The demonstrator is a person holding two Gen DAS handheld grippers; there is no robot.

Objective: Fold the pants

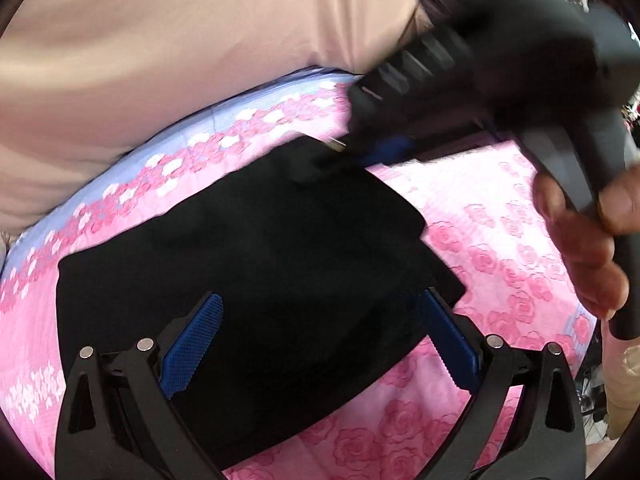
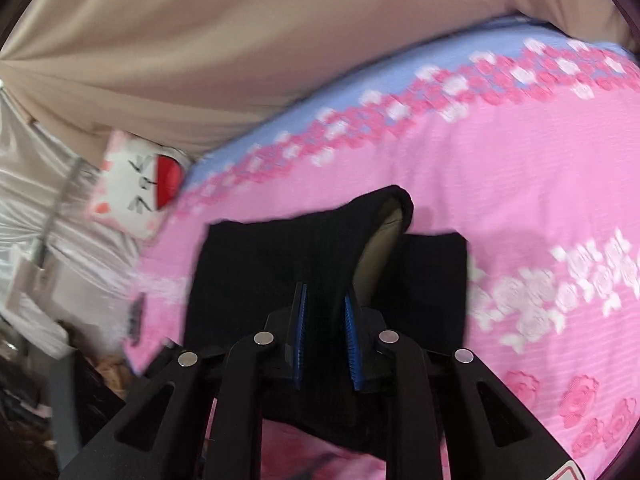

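Right gripper [image 2: 326,300] pinches pants [image 2: 280,264] edge (pink bedspread [image 2: 520,184] beyond).

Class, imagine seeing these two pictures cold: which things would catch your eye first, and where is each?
First, the black pants lying mid-frame on the pink rose-patterned bedspread. Next, the right gripper pinching a raised fold of them, while the left gripper hovers open over their near edge. A white cat cushion sits at the bed's left.

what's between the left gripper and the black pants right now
Nothing visible. The left gripper hangs open right over the black pants on the pink bedspread, no object between them.
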